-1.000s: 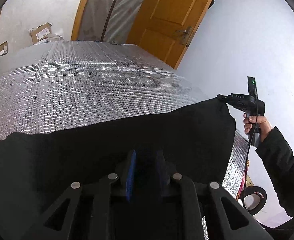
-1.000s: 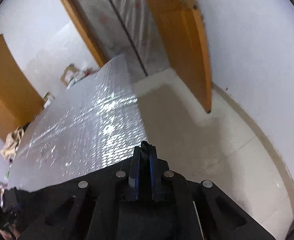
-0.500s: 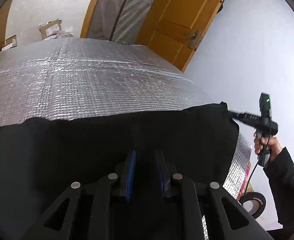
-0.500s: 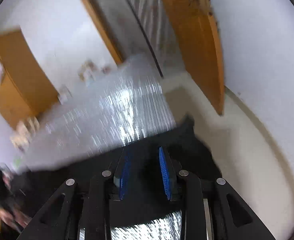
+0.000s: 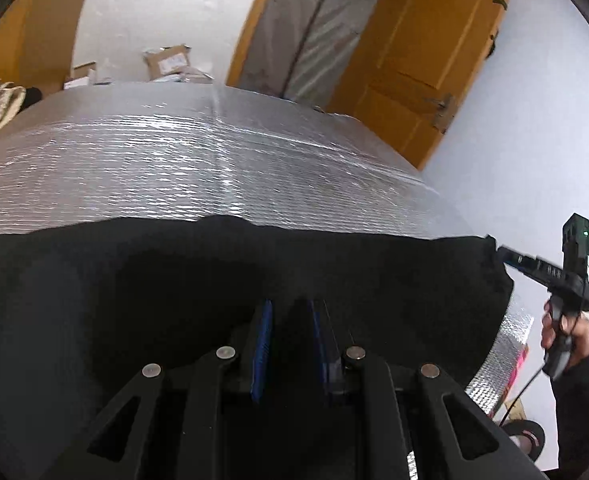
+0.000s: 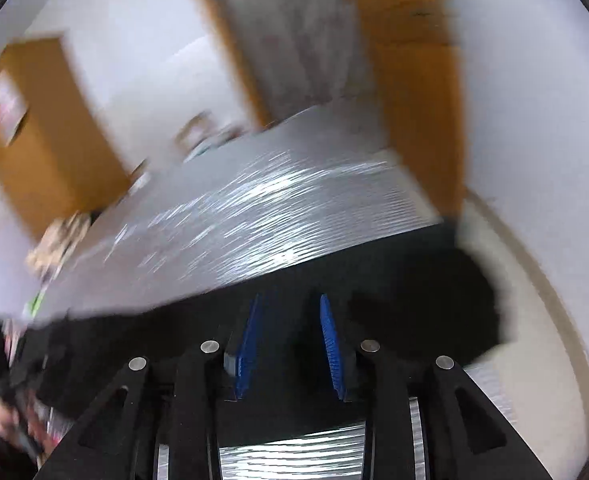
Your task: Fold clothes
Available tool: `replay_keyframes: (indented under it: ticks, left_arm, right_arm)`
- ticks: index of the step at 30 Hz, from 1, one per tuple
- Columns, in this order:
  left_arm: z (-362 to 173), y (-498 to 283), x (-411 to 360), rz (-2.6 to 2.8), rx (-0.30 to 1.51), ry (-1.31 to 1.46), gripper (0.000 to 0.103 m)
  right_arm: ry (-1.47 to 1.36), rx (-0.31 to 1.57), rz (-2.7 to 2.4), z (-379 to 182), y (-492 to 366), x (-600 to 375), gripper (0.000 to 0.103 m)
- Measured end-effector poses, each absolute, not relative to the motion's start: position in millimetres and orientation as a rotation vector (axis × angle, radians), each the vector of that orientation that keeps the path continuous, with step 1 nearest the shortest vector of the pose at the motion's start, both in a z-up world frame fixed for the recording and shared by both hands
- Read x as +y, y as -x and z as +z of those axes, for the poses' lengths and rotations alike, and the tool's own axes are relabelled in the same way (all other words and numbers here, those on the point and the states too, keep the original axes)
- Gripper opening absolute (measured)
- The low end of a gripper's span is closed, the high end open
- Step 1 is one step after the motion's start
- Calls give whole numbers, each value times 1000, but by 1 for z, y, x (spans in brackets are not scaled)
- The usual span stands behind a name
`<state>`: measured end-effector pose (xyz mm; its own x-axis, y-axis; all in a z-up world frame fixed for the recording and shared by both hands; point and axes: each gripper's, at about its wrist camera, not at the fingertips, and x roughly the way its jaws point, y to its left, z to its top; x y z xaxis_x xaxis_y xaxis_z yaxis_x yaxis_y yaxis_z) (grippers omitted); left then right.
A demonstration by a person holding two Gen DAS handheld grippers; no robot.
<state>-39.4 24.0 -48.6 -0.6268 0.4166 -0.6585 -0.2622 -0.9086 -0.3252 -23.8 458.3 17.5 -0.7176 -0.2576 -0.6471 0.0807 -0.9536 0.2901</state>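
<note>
Black garment [image 6: 414, 280] lies on the foil surface [image 6: 278, 204] beneath the right gripper [image 6: 290, 340], whose jaws are opening, empty.

one black garment [image 5: 174, 300], two grippers [image 5: 290, 332] [image 6: 288, 336], one silver-covered table [image 5: 174, 160], one wooden door [image 5: 426, 60].

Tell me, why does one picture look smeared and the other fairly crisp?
Right wrist view: motion blur streaks the silver table cover and the door; glare flecks smear into lines. Left wrist view: sharper, cover glare bright, fisheye bending the table edge, black garment nearly featureless.
</note>
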Motion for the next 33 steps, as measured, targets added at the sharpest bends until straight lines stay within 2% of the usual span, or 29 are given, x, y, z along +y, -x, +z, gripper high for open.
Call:
replay_keyframes:
  ticks: [3, 8, 12, 19, 26, 33]
  left_arm:
    - [-44, 41, 14, 2571, -266, 1076, 20]
    - [-49, 46, -16, 2655, -260, 1104, 20]
    - [-60, 47, -35, 2638, -332, 1130, 20]
    - [-61, 42, -45, 2649, -336, 1112, 20]
    - [-60, 26, -87, 2767, -403, 1128, 20]
    - [-56, -8, -143, 3004, -459, 1102, 20]
  right_arm:
    - [-1150, -150, -2640, 7, 32, 393, 32]
    - [-1206, -2, -2554, -9, 63, 331, 31]
    - [-1237, -104, -2579, -11, 90, 338, 22]
    - [-1172, -263, -2623, -2, 73, 348, 22]
    - [-1210, -283, -2638, -15, 55, 355, 23]
    - [-1204, -199, -2650, -13, 44, 338, 24]
